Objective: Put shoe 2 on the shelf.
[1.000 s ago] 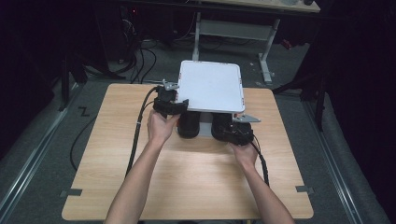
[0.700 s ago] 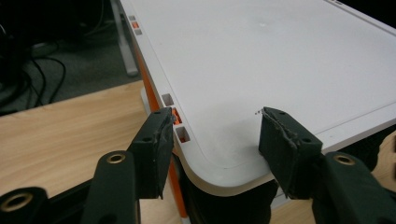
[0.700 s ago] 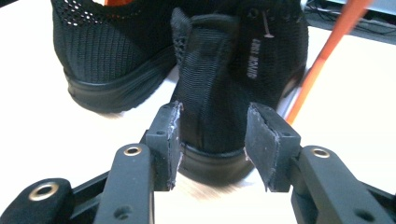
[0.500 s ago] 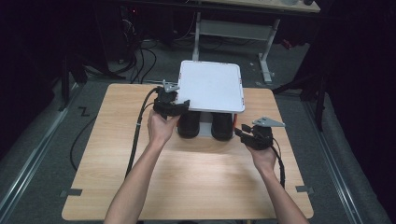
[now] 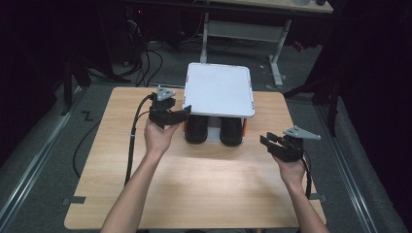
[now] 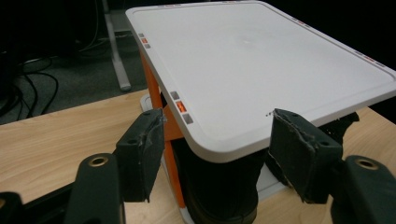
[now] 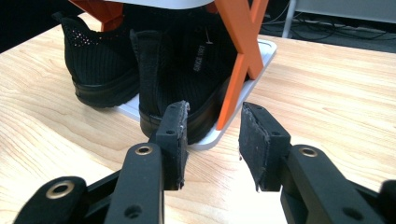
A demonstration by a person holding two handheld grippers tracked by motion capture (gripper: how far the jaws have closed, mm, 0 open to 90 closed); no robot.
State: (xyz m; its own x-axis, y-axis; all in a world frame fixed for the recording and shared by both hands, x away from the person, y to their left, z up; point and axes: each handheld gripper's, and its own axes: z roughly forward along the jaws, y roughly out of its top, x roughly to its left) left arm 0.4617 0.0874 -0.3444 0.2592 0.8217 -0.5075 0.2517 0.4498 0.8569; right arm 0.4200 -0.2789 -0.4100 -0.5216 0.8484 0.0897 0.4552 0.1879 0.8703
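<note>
Since the earlier frame my right gripper [image 5: 268,142] has pulled back from the shoes [image 5: 214,130] toward the worktop's [image 5: 204,189] right edge, jaws part-open with nothing between them. My left gripper [image 5: 185,112] sits at the rack's [image 5: 218,90] front-left corner, jaws just been opening, straddling the corner of the white top without pressing. Both shoes sit under the rack at mid-worktop.

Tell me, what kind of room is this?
Probably a lab or workshop set up for recording handling tasks, not a home. A person's hands hold cabled grippers, the left gripper and the right gripper, over a bare wooden table; loose cables trail over the dark floor behind.
</note>
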